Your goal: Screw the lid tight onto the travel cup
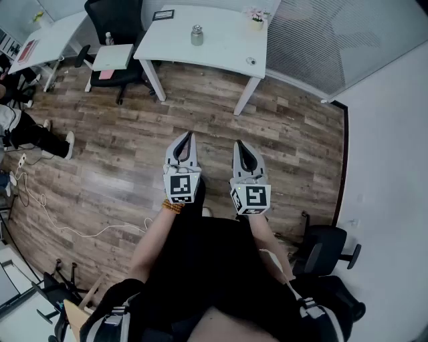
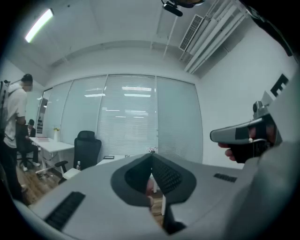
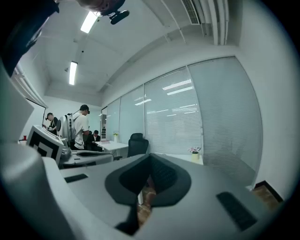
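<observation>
a black office chair [image 1: 114, 27] stands at the left end of the white table [image 1: 221, 47]. the left claw [image 1: 189, 136] is closed on nothing, held level over the wood floor [image 1: 100, 153], well apart from the table. near the table's middle stands a small metal thing, likely the travel cup [image 1: 196, 35]. the right claw [image 1: 238, 143], near the left one, is closed and empty too. by the table's front right corner lies a small round thing [image 1: 250, 61], maybe the lid, too small to tell. a flower pot [image 1: 255, 18] sits at the back right corner. reaching in with closed claws could knock the cup over. a lid set on crooked could jam on the thread.
</observation>
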